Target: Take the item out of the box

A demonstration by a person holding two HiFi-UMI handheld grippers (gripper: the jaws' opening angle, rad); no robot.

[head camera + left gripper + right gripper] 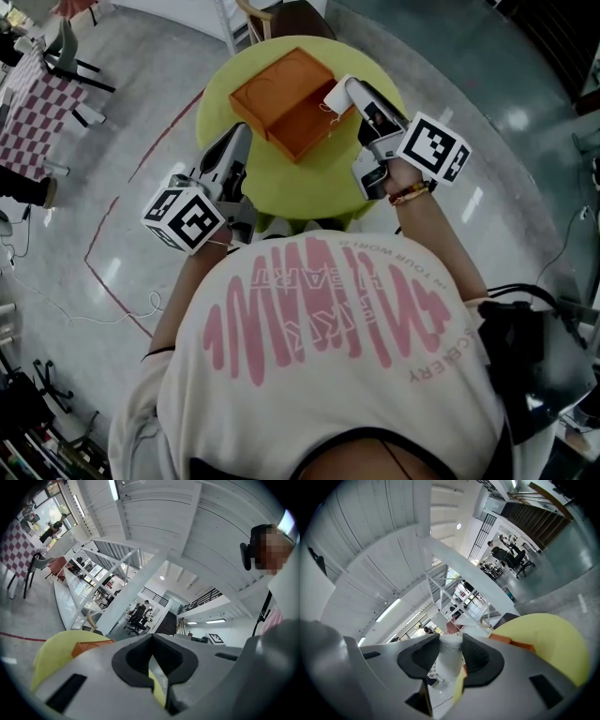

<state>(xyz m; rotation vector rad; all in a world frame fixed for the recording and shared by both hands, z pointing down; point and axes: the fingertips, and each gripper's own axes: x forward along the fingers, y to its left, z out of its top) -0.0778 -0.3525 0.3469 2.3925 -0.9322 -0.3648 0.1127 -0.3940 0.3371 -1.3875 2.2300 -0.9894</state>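
Slippage worries us: right gripper [345,88] clamps the soft-looking white item [334,97] at one o'clock by the orange box [286,101]; left gripper [245,131] jaws together, empty.

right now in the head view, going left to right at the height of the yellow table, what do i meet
checked table → left gripper → orange box → white item, held in the right gripper

White item [449,665] (in right claw [450,638]) beside open orange box [298,127]
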